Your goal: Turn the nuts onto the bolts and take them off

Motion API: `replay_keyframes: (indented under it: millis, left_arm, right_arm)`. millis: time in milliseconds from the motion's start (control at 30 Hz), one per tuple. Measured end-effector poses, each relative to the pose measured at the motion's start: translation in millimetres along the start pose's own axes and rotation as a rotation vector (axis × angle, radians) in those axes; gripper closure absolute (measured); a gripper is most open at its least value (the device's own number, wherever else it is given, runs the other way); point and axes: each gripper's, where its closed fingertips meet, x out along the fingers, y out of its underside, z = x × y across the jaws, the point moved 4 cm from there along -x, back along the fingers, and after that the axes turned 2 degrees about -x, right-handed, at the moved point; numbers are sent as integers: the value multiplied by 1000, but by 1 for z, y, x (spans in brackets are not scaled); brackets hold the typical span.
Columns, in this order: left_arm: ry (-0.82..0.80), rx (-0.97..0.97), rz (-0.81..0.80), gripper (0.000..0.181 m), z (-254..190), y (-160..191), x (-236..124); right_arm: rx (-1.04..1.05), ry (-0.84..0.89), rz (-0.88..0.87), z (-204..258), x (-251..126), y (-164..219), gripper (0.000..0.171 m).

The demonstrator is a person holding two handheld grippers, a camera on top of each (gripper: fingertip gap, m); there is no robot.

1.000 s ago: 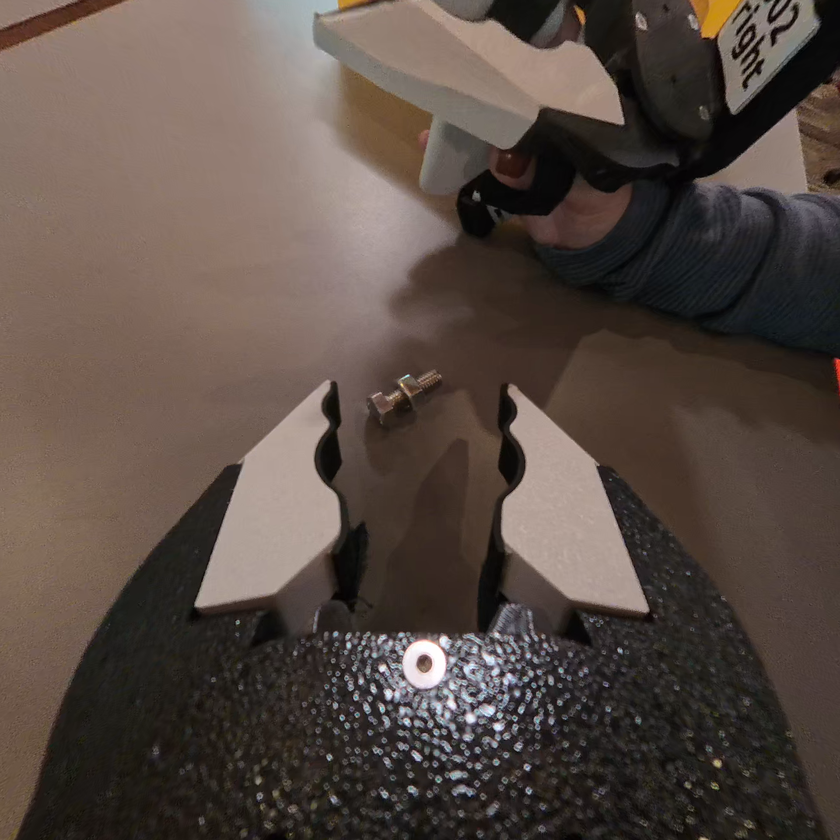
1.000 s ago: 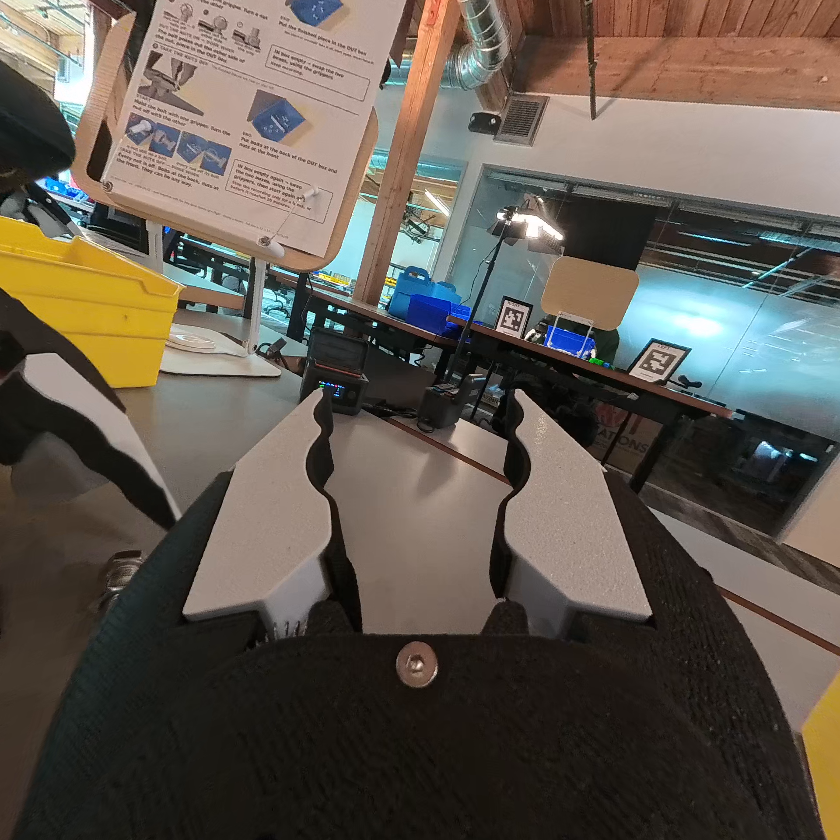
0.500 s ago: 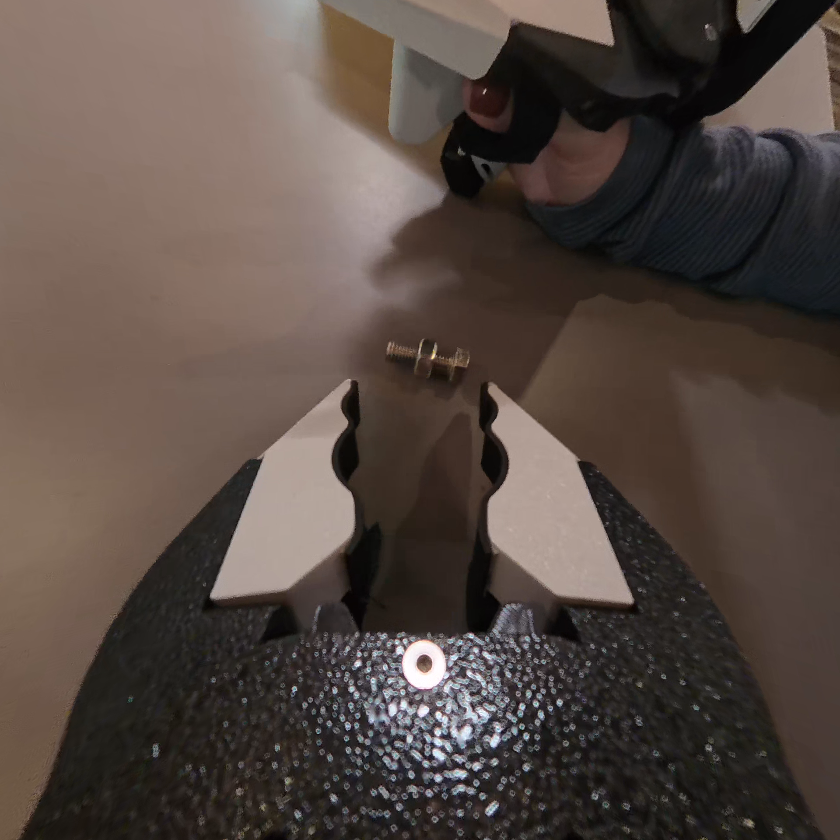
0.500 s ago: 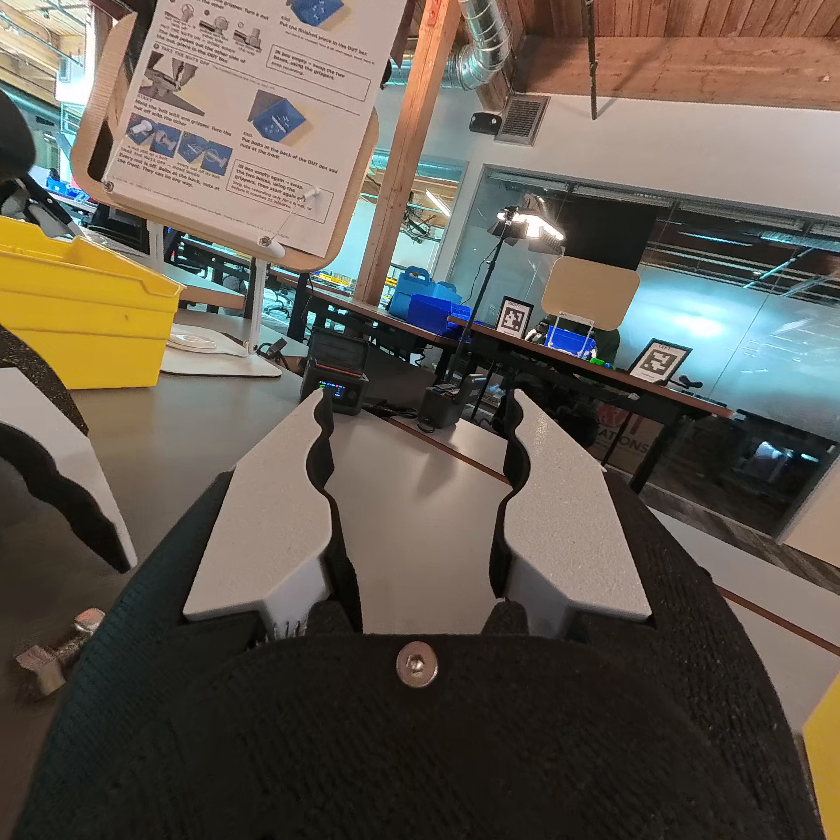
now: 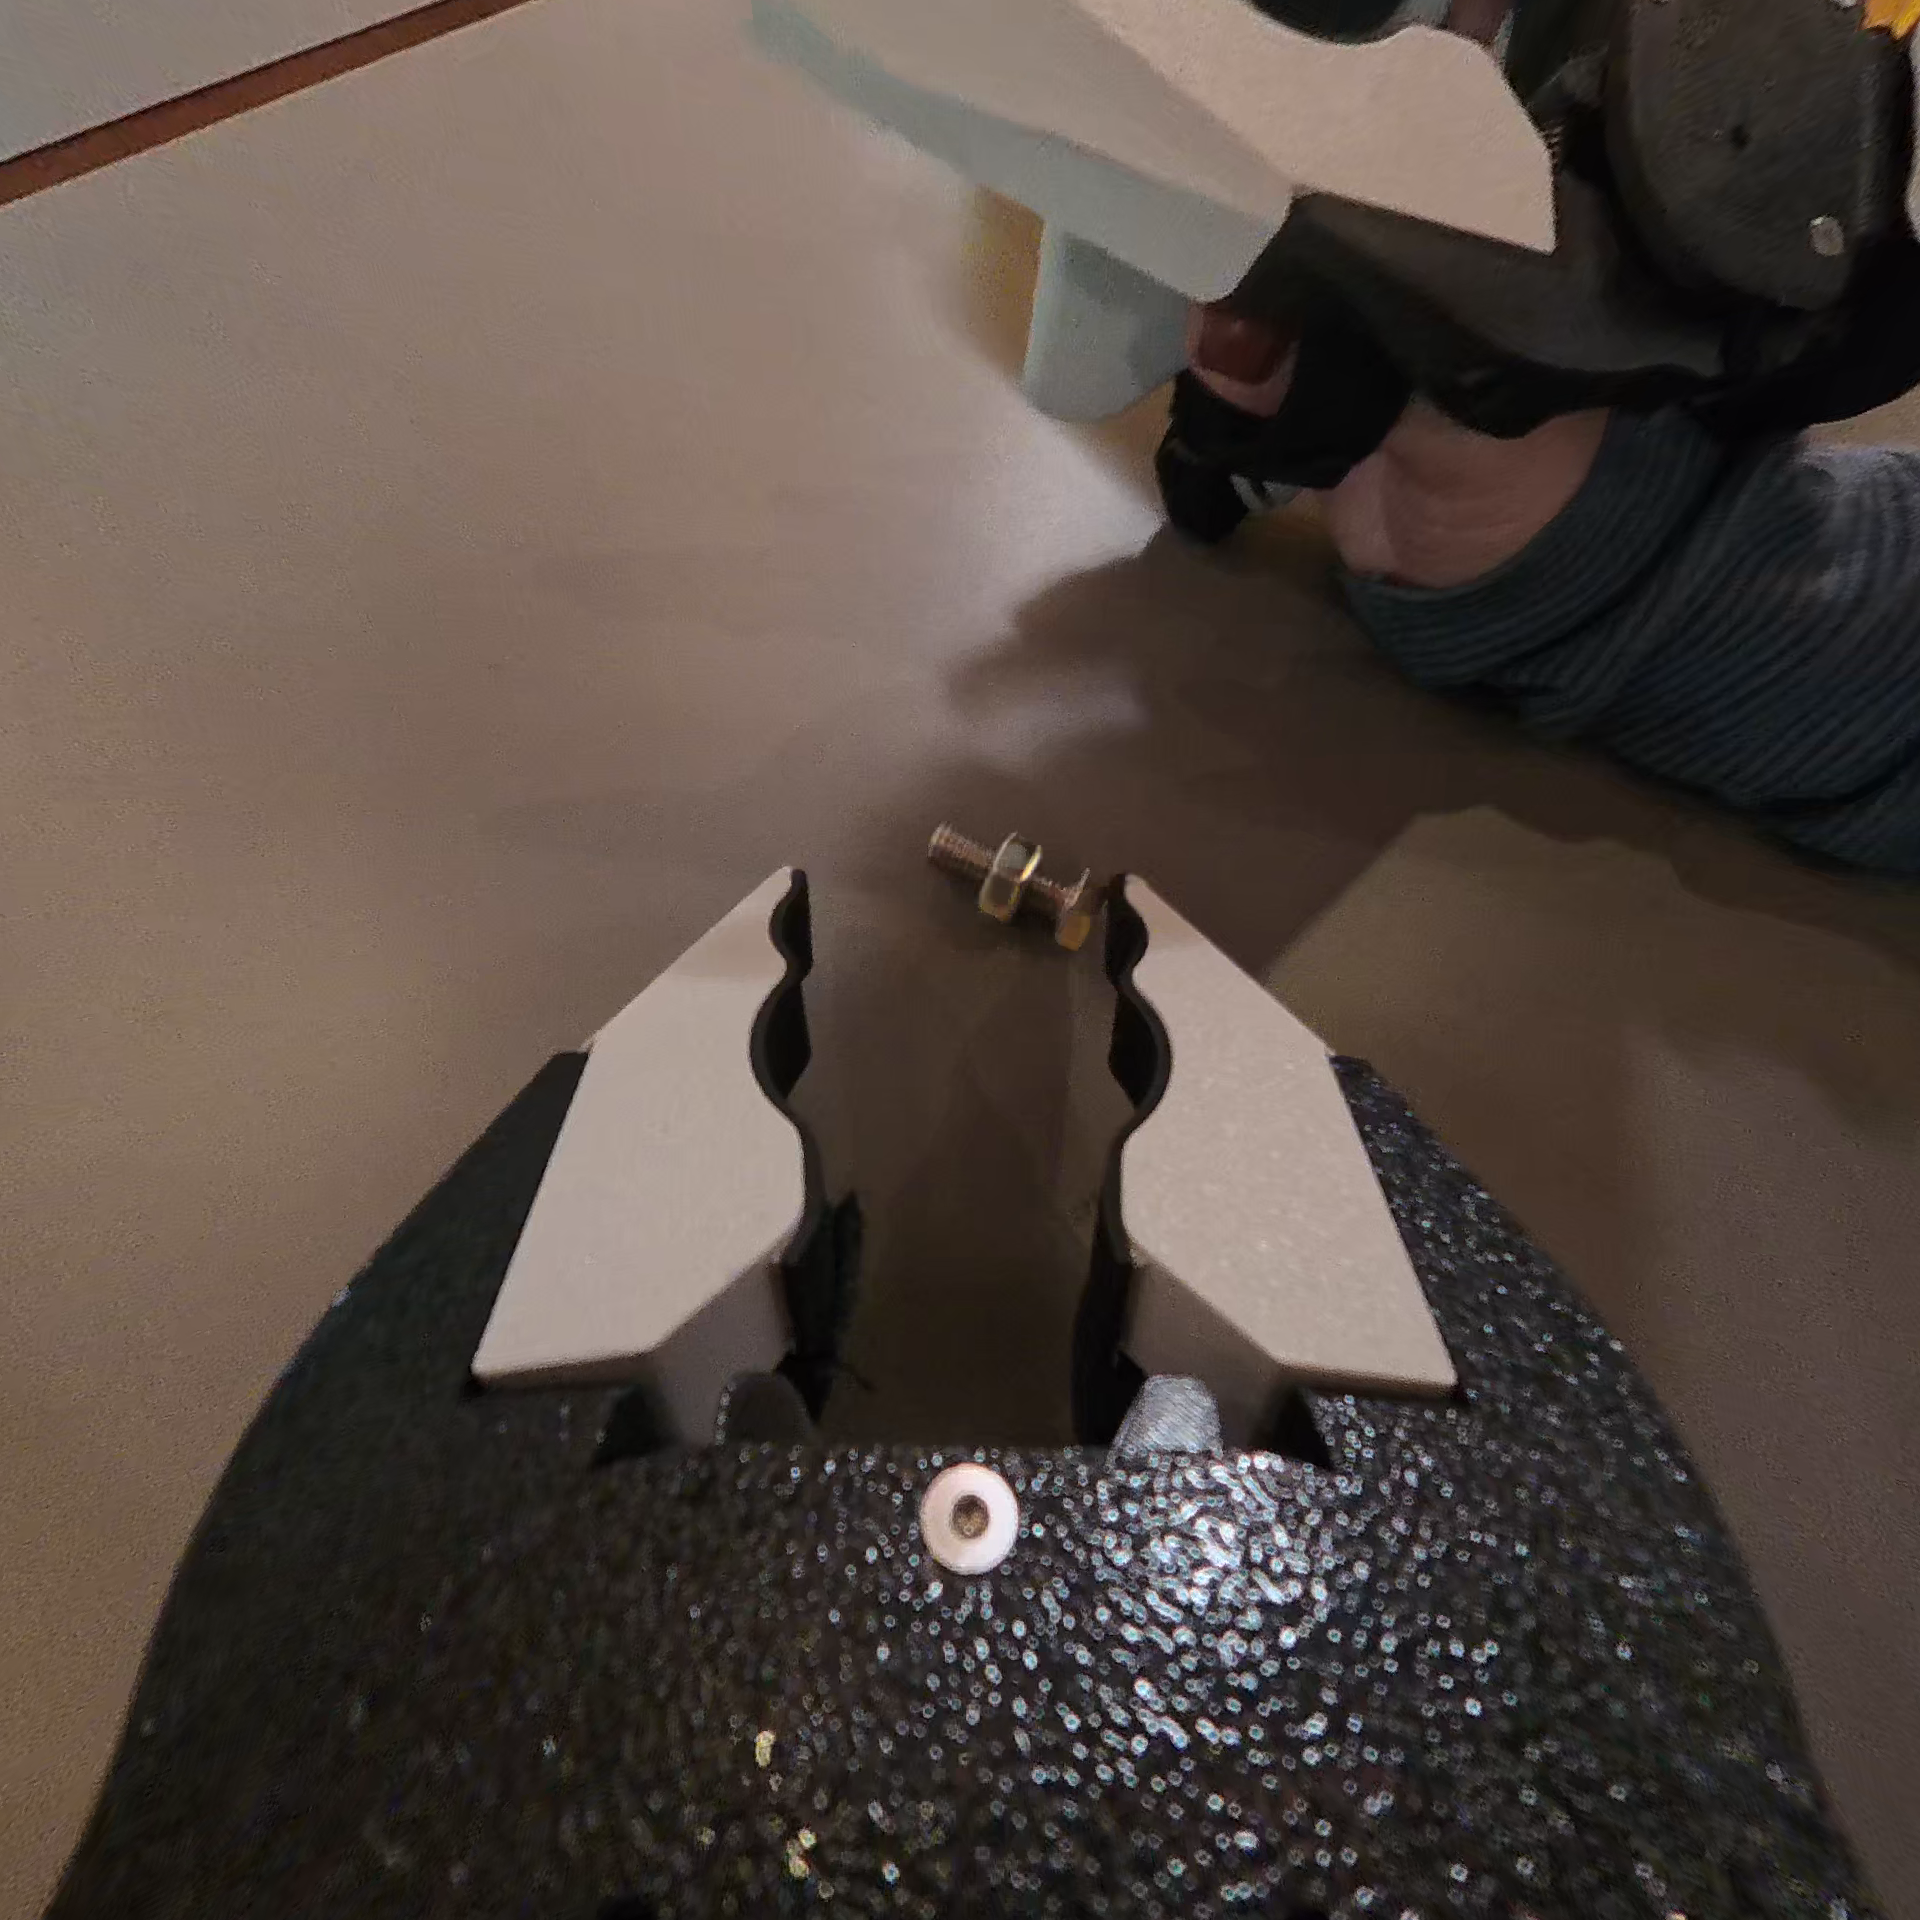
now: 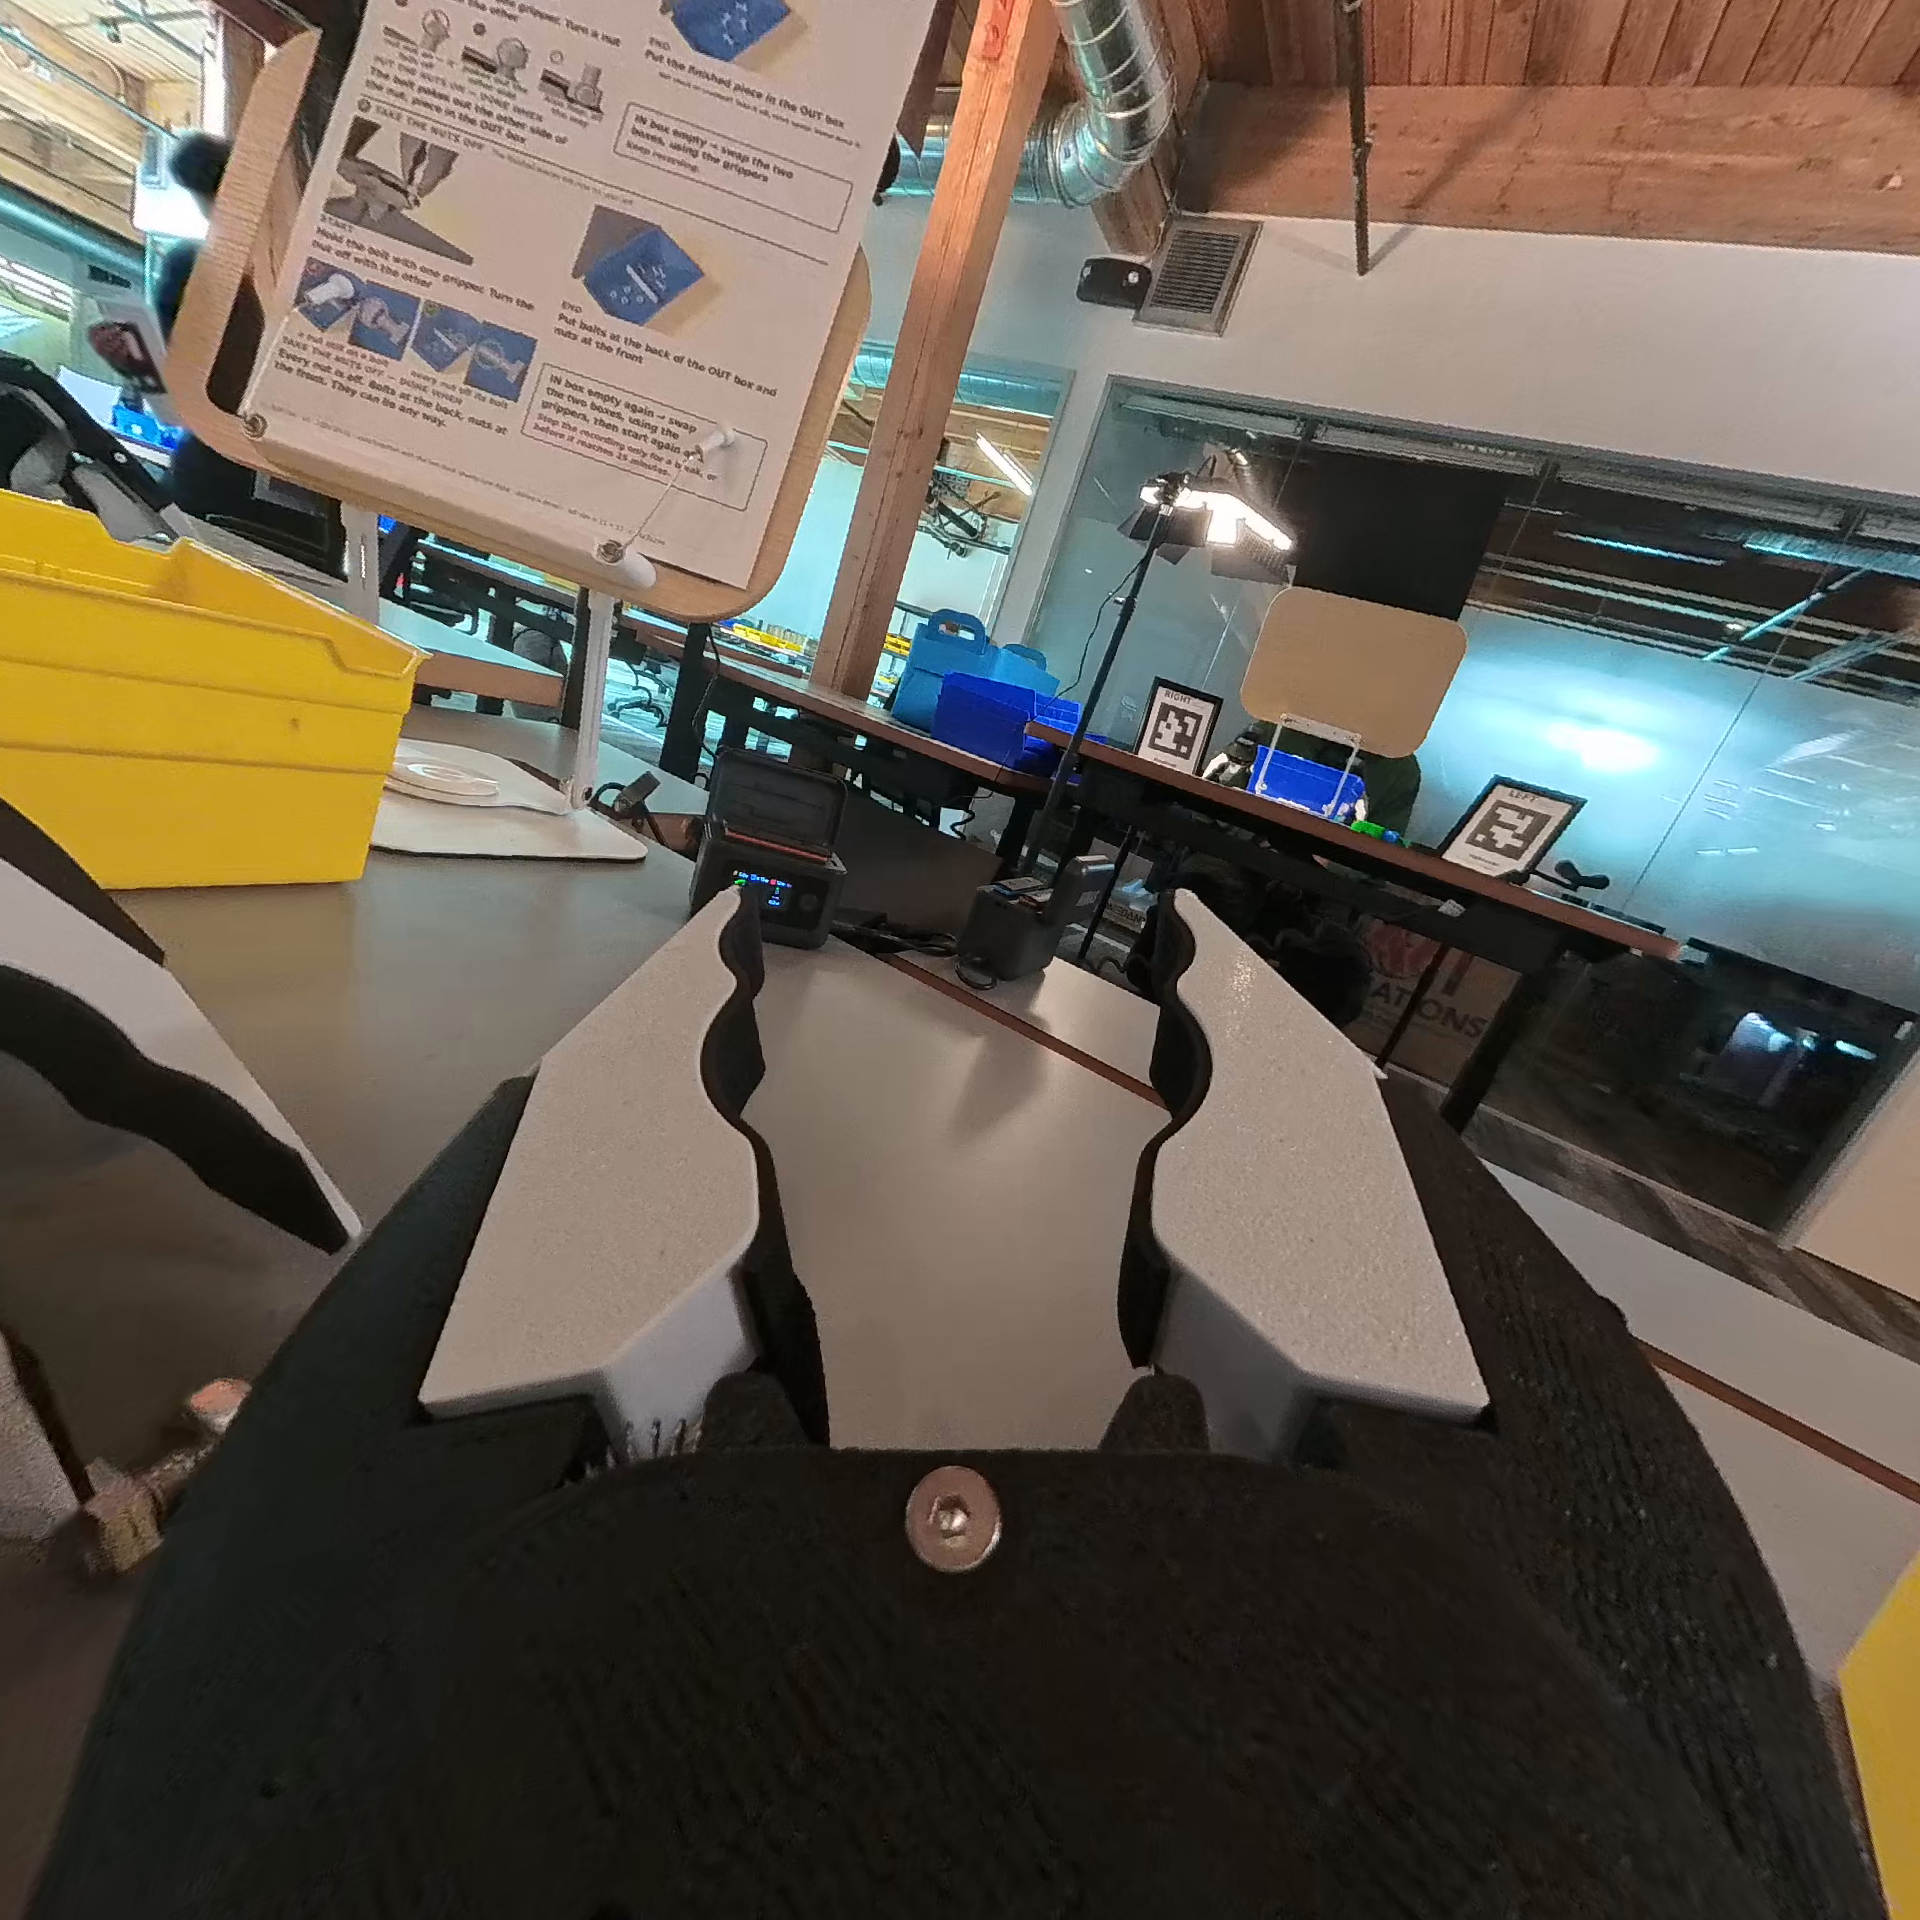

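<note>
Bolt [image 5: 1013, 881]: flat on desk [image 5: 416, 623], threaded end toward 10 o'clock, head toward 4 o'clock
Nut [image 5: 1008, 878]: mid-shank
Left gripper [image 5: 956, 904]: jaws released, empty
Right gripper [image 6: 956, 914]: jaws released, empty
Hidden: bolt partly cut off in right view

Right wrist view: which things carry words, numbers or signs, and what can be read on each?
Instruction sheet: printed text and pictures, not quoted here.
Marker card: square code pattern, small caption.
Second marker card: the same kind.
Device screen: too small to read.
Left wrist view: none.
</note>
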Motion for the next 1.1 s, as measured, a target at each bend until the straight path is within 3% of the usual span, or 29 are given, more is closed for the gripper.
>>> replay_keyframes:
  millis: [300,533,733,1100]
  left_arm:
    - [-15,-5,20,137,-3,3,1]
    - [-126,35,62,139,-4,4,10]
    - [-116,9,64,164,3,6,6]
    - [-21,79,72,157,-2,3,11]
  right_arm:
    - [-2,-3,1,1,0,0,96]
    - [-7,-7,1,2,0,0,96]
    - [-7,-11,1,2,0,0,96]
    - [-14,-25,1,5,0,0,96]
